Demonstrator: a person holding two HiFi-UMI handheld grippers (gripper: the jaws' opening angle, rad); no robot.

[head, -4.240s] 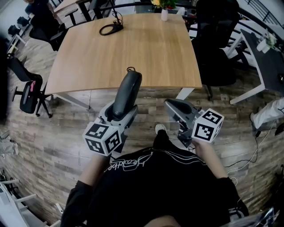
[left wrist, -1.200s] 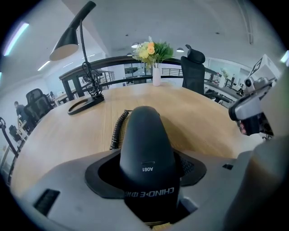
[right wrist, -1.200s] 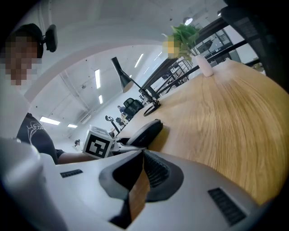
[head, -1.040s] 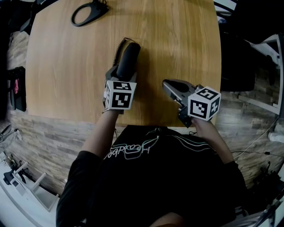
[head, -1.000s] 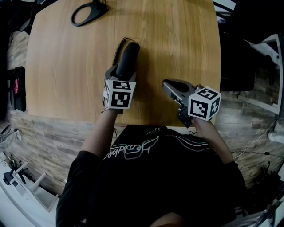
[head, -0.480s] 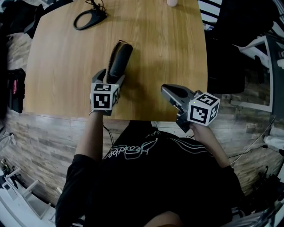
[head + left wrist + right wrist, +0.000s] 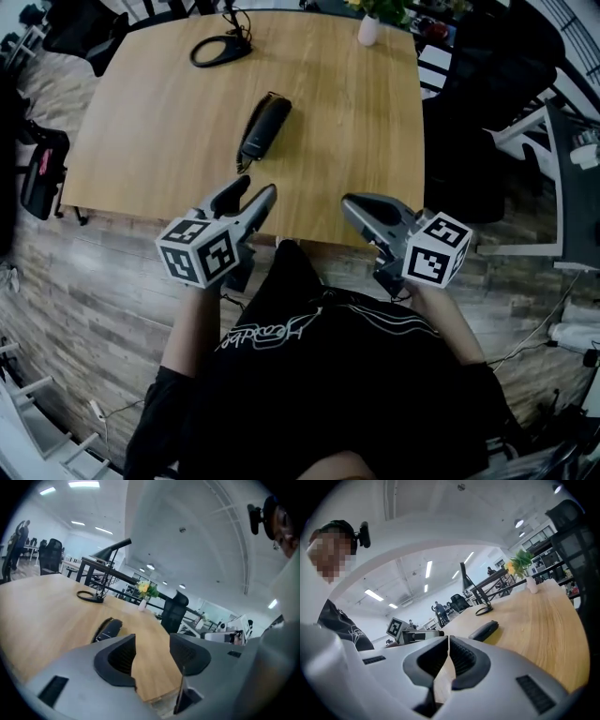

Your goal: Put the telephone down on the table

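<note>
I count two grippers and one telephone. My left gripper [image 7: 251,193] has its fingers spread, closing on nothing. The telephone [image 7: 264,127], slim, black and oblong, lies flat on the pale wood-grain tabletop [image 7: 150,141], well apart from both grippers. My right gripper [image 7: 352,204] has its fingers pressed together.

Item, near: I am watching my left gripper [image 7: 152,653] closing its jaws, pads apart, nothing between them. Item, past the left jaw: telephone [image 7: 108,630] is lying flat on the wooden table [image 7: 42,606]. Items, far: black ring stand [image 7: 89,597] and flower vase [image 7: 143,604] are sitting on it.
</note>
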